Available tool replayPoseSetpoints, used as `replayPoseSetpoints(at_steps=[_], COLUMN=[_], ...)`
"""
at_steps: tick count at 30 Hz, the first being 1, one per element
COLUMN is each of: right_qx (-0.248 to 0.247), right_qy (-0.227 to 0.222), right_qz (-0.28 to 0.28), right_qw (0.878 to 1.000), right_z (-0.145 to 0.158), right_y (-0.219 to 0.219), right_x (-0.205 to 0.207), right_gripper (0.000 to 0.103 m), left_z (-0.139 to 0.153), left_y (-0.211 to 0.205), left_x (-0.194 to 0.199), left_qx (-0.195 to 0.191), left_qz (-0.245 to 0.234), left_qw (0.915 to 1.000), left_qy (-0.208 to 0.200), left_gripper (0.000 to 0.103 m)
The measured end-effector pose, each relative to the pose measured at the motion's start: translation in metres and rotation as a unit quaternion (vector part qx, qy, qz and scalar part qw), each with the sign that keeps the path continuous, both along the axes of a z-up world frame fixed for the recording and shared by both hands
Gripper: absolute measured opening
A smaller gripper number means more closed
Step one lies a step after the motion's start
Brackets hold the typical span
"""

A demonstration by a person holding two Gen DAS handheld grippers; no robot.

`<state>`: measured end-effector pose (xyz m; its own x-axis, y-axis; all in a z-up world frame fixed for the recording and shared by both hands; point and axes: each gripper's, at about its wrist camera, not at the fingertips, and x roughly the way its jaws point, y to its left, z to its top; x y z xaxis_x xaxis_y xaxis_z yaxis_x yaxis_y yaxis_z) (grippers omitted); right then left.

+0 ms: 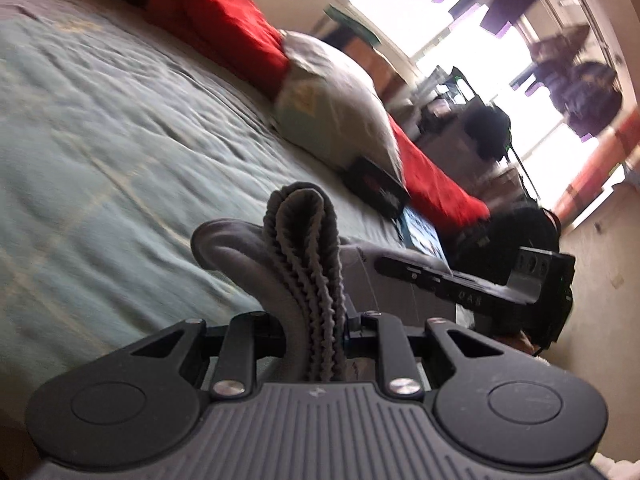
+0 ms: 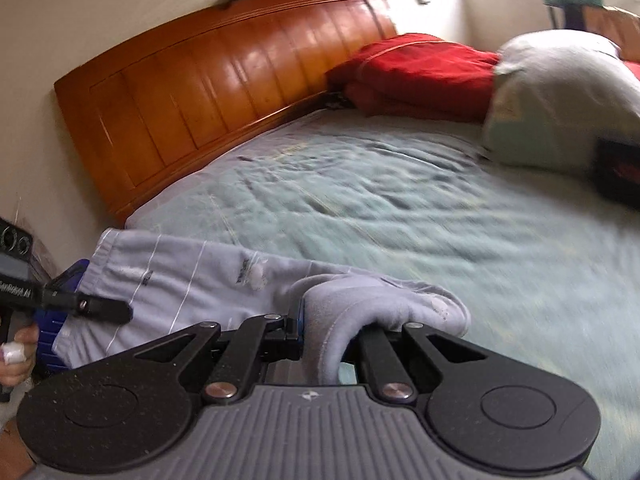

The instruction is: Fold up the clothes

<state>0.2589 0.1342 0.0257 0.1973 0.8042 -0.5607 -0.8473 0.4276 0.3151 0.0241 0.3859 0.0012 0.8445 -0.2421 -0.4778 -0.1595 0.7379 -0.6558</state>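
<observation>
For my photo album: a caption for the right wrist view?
Both grippers lift grey trousers over a green bedspread.

Daylight thru blown-out window (image 1: 472, 40), glare on headboard (image 2: 224, 80), motion blur, fisheye-bent edges.

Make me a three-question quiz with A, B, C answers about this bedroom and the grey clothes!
1. Where is the folded red blanket?
A. by the wooden headboard
B. on the floor
C. in a gripper

2. What colour is the rumpled bedspread?
A. yellow
B. pale green
C. black

3. What is the right gripper doing?
A. empty, open
B. holding a book
C. shut on the light grey garment

Answers: 1 A, it sits beside the headboard; 2 B, the cover looks pale green; 3 C, grey cloth bunches between its fingers.
</observation>
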Motion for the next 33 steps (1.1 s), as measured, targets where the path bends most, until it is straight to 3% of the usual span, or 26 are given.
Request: replayPoseSetpoints(at_steps=[11,16,20,25,28,30,33], right_qx=[-0.014,-0.016,-0.025,-0.047,-0.052,-0.046,-0.029], right_qy=[-0.046,-0.05,-0.038,0.001,0.047,0.084,0.153], right_qz=[0.075,0.099,0.11,0.102,0.095,0.094,0.095], right_qw=[0.996,0.994,0.993,0.994,0.993,0.991,0.983], right_z=[0.008,0.004,-0.012,-0.047,-0.065,-0.073,-0.083], right_y=[0.152,0.197,0.219,0.217,0.209,0.204,0.199], right_x=[0.03,0.036,0.041,0.055,0.071,0.084,0.104], right_gripper=[0.008,0.008,0.008,0.009,0.012,0.024,0.043], left_z=[-0.017,-0.026,-0.052,-0.074,-0.066,-0.053,-0.024], left_y=[0.056,0.075,0.085,0.092,0.093,0.091,0.079], left_x=[-0.028,-0.037,-0.035,-0.038,-0.057,-0.071,-0.077], left_qx=[0.011,0.006,-0.009,0.012,0.029,0.049,0.118], left_qz=[0.099,0.13,0.144,0.157,0.175,0.19,0.205], left_qw=[0.9949,0.9911,0.9895,0.984,0.9804,0.9773,0.9706], left_qy=[-0.013,-0.029,-0.002,0.083,0.087,0.079,0.046], left_gripper=[0.02,0.02,0.02,0.026,0.031,0.032,0.043])
